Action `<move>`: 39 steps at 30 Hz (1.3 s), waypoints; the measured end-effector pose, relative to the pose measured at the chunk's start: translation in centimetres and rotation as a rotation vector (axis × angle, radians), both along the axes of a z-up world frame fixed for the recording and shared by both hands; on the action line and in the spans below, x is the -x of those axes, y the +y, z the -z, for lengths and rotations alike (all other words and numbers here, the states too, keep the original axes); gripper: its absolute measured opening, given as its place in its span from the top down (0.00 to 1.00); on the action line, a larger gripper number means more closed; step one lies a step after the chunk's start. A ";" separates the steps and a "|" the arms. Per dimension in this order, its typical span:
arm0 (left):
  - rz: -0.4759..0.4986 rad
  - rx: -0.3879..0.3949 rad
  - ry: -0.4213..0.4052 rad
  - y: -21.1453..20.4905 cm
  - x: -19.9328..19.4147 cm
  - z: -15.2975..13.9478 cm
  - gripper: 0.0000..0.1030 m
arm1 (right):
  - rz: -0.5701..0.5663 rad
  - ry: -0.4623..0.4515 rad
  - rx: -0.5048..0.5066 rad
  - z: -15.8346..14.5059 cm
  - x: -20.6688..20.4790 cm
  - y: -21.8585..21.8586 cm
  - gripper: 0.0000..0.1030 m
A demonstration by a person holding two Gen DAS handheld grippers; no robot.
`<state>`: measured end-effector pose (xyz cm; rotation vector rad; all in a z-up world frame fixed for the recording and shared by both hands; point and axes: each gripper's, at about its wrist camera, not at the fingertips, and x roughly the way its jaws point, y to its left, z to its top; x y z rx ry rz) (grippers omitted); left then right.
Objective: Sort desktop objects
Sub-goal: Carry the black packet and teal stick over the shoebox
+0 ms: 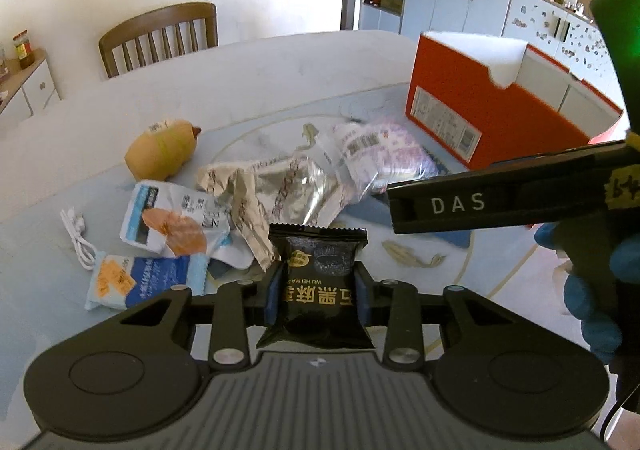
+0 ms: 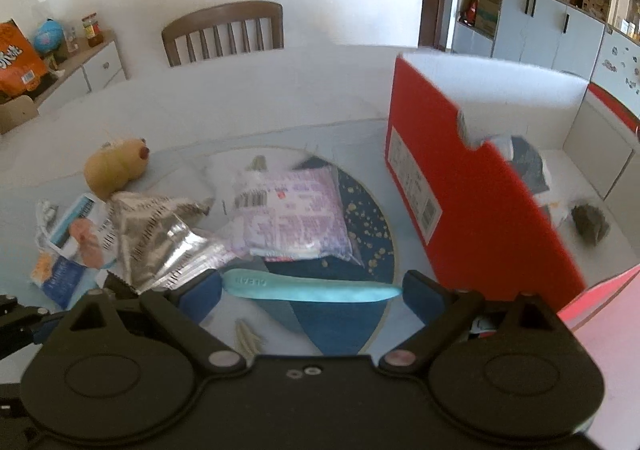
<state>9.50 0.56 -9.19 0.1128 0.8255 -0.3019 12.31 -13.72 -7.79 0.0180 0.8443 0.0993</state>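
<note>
My left gripper (image 1: 317,292) is shut on a black snack packet (image 1: 318,286) with gold lettering, held above the table. My right gripper (image 2: 312,292) is open; a light blue stick-shaped object (image 2: 312,288) spans the gap between its blue pads (image 2: 202,292), and I cannot tell whether they touch it. The open red box (image 1: 472,106) stands at the right, also in the right wrist view (image 2: 472,186), with a few items inside. Loose on the table lie a silver foil wrapper (image 1: 276,190), a purple-white packet (image 2: 288,214), blue-white packets (image 1: 144,278) and a yellow plush toy (image 1: 162,150).
A white cable (image 1: 78,238) lies at the left of the pile. A wooden chair (image 1: 160,36) stands behind the round table (image 1: 280,66). The right gripper's body (image 1: 500,198) and a blue-gloved hand (image 1: 592,290) cross the right side of the left view. Cabinets line the back right.
</note>
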 end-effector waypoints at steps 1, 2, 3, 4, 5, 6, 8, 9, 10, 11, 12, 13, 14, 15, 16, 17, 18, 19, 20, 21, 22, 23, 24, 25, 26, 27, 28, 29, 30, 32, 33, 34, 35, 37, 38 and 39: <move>0.002 0.000 -0.007 0.0 0.1 -0.4 0.67 | -0.003 -0.007 -0.006 -0.5 0.1 -0.1 0.06; 0.004 -0.001 -0.015 0.1 0.1 -0.8 0.67 | -0.007 -0.013 -0.013 -1.0 0.3 -0.1 0.06; 0.004 0.000 -0.022 0.1 0.1 -1.2 0.67 | -0.010 -0.018 -0.017 -1.5 0.4 -0.2 0.06; 0.004 0.002 -0.026 0.2 0.1 -1.6 0.67 | -0.013 -0.023 -0.019 -2.0 0.5 -0.2 0.06; 0.003 0.005 -0.031 0.2 0.2 -2.1 0.67 | -0.018 -0.028 -0.019 -2.6 0.7 -0.2 0.06; 0.002 0.008 -0.037 0.3 0.2 -2.5 0.67 | -0.022 -0.032 -0.020 -3.0 0.7 -0.2 0.06; 0.002 0.014 -0.042 0.3 0.2 -3.3 0.67 | -0.030 -0.037 -0.015 -3.9 0.8 -0.2 0.06; 0.003 0.017 -0.047 0.3 0.2 -3.7 0.67 | -0.032 -0.040 -0.016 -4.4 0.9 -0.3 0.06; 0.005 0.020 -0.053 0.2 0.3 -4.1 0.67 | -0.034 -0.043 -0.019 -4.7 1.0 -0.4 0.06; 0.004 0.022 -0.057 0.2 0.3 -4.5 0.67 | -0.038 -0.046 -0.021 -5.1 1.1 -0.5 0.06; 0.003 0.025 -0.061 0.2 0.3 -4.9 0.67 | -0.043 -0.050 -0.022 -5.5 1.1 -0.6 0.06; 0.002 0.030 -0.066 0.2 0.3 -5.2 0.67 | -0.048 -0.055 -0.020 -5.9 1.2 -0.7 0.06; 0.001 0.033 -0.070 0.1 0.3 -5.6 0.67 | -0.052 -0.058 -0.017 -6.2 1.3 -0.8 0.06; 0.001 0.036 -0.075 0.0 0.3 -6.0 0.67 | -0.055 -0.060 -0.015 -6.6 1.4 -0.9 0.06; -0.001 0.038 -0.082 -0.1 0.3 -6.3 0.67 | -0.057 -0.064 -0.012 -6.9 1.5 -1.1 0.06; -0.002 0.041 -0.090 -0.2 0.4 -6.7 0.67 | -0.059 -0.069 -0.012 -7.3 1.6 -1.3 0.06; -0.003 0.044 -0.100 -0.3 0.5 -7.1 0.67 | -0.061 -0.075 -0.013 -7.7 1.7 -1.6 0.06; 0.000 0.047 -0.108 -0.4 0.6 -7.4 0.67 | -0.063 -0.081 -0.013 -8.1 1.8 -2.0 0.06; 0.002 0.047 -0.115 -0.6 0.6 -7.8 0.67 | -0.065 -0.086 -0.010 -8.4 1.8 -2.3 0.06; 0.003 0.047 -0.121 -0.9 0.7 -8.1 0.67 | -0.066 -0.090 -0.008 -8.7 1.8 -2.7 0.06; 0.004 0.047 -0.124 -1.1 0.7 -8.3 0.67 | -0.065 -0.092 -0.007 -8.9 1.9 -3.2 0.06; 0.006 0.048 -0.126 -1.3 0.7 -8.5 0.67 | -0.063 -0.095 -0.007 -9.1 1.9 -3.7 0.06; 0.007 0.047 -0.129 -1.7 0.7 -8.8 0.67 | -0.060 -0.096 -0.006 -9.3 1.9 -4.2 0.06; 0.006 0.045 -0.132 -2.0 0.7 -8.9 0.67 | -0.058 -0.097 -0.008 -9.4 1.9 -4.7 0.06; 0.007 0.045 -0.134 -2.4 0.7 -9.1 0.67 | -0.055 -0.096 -0.012 -9.5 1.8 -5.3 0.05; 0.009 0.047 -0.135 -2.8 0.7 -9.3 0.67 | -0.053 -0.096 -0.013 -9.6 1.8 -5.8 0.05; 0.010 0.047 -0.136 -3.2 0.6 -9.5 0.67 | -0.052 -0.096 -0.012 -9.6 1.8 -6.4 0.05; 0.010 0.044 -0.137 -3.6 0.5 -9.6 0.67 | -0.052 -0.097 -0.010 -9.7 1.8 -6.9 0.05; 0.010 0.044 -0.137 -4.1 0.5 -9.7 0.67 | -0.051 -0.099 -0.005 -9.7 1.7 -7.5 0.05; 0.011 0.044 -0.140 -5.1 0.3 -9.9 0.67 | -0.050 -0.103 -0.004 -9.8 1.5 -8.5 0.05; 0.011 0.042 -0.142 -5.6 0.2 -10.0 0.67 | -0.050 -0.103 -0.004 -9.8 1.4 -9.1 0.05; 0.011 0.040 -0.142 -6.2 0.1 -10.1 0.67 | -0.049 -0.103 -0.004 -9.8 1.4 -9.6 0.05; 0.011 0.040 -0.142 -6.8 0.0 -10.2 0.67 | -0.048 -0.102 -0.004 -9.8 1.2 -10.2 0.05; 0.012 0.039 -0.146 -7.9 -0.2 -10.2 0.67 | -0.048 -0.103 -0.006 -9.8 1.1 -11.2 0.05; 0.012 0.039 -0.146 -8.5 -0.3 -10.3 0.67 | -0.049 -0.103 -0.005 -9.7 1.0 -11.8 0.05; 0.013 0.039 -0.147 -9.2 -0.4 -10.3 0.67 | -0.050 -0.103 -0.006 -9.7 0.8 -12.4 0.05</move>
